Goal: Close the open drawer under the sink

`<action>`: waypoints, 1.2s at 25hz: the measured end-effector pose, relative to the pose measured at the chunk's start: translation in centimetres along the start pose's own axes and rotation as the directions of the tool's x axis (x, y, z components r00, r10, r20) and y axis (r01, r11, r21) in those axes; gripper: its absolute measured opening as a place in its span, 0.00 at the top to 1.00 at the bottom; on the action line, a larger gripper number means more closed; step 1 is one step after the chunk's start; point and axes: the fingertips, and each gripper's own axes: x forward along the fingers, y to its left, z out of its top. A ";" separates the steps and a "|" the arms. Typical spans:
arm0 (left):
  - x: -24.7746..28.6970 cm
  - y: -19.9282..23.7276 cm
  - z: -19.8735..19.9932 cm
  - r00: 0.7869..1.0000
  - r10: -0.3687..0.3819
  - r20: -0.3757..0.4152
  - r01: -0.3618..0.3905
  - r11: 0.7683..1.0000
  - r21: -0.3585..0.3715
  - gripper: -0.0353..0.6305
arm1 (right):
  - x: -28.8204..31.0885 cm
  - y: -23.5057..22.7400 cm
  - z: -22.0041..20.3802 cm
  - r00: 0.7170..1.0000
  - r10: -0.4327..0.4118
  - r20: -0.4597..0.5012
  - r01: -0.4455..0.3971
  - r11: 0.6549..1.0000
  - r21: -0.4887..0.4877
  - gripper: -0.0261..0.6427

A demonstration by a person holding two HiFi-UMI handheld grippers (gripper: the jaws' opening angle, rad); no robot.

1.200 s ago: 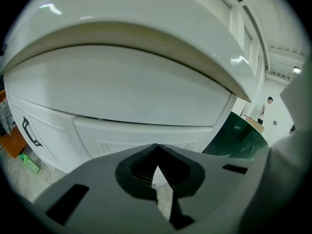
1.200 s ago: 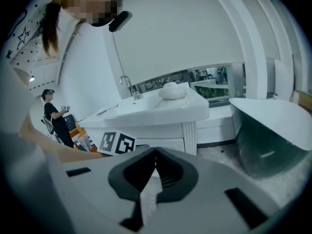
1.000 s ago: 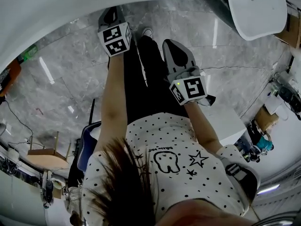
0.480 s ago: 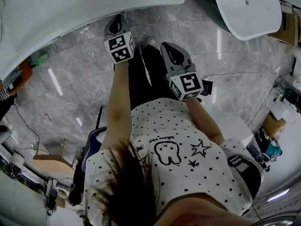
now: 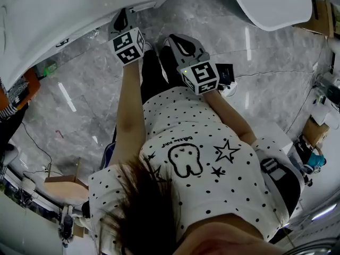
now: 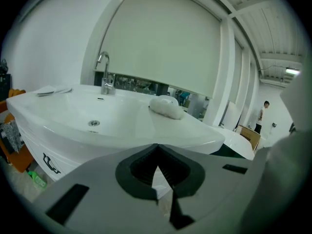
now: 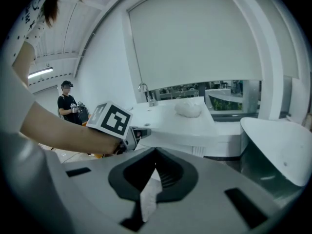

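A white sink [image 5: 79,9] fills the top left of the head view. The left gripper view shows its basin [image 6: 117,121], faucet [image 6: 104,74] and a white lump [image 6: 165,106] on the rim. A white cabinet front [image 7: 214,147] shows under it; I cannot make out the drawer itself. My left gripper [image 5: 123,16] hangs just below the sink's edge, shut and empty, and it looks across the basin [image 6: 157,147]. My right gripper [image 5: 172,39] is beside it, lower and to the right, jaws together with nothing held [image 7: 155,152]. It sees the left gripper's marker cube [image 7: 114,121].
A second white basin [image 5: 271,4] stands at the right, close to the right gripper [image 7: 278,145]. A green bottle [image 5: 48,68] lies on the grey marble floor by the sink's foot. A person in black [image 7: 68,106] stands far left, and a wooden stool [image 5: 58,185] is behind.
Both grippers have risen, the left one more. The sink has come further into the head view, and the left gripper now sits close under its edge. Both stay shut.
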 end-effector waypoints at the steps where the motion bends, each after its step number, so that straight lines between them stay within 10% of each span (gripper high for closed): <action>1: -0.3 0.0 0.5 1.000 0.001 0.009 -0.001 1.000 0.001 0.94 | 0.0 0.0 0.2 1.000 0.003 0.003 -0.003 1.000 -0.003 0.94; 30: -11.0 -2.1 8.3 0.977 -0.087 0.195 0.080 0.996 0.041 0.94 | 0.3 1.9 6.2 0.992 0.041 0.121 -0.035 0.998 -0.054 0.94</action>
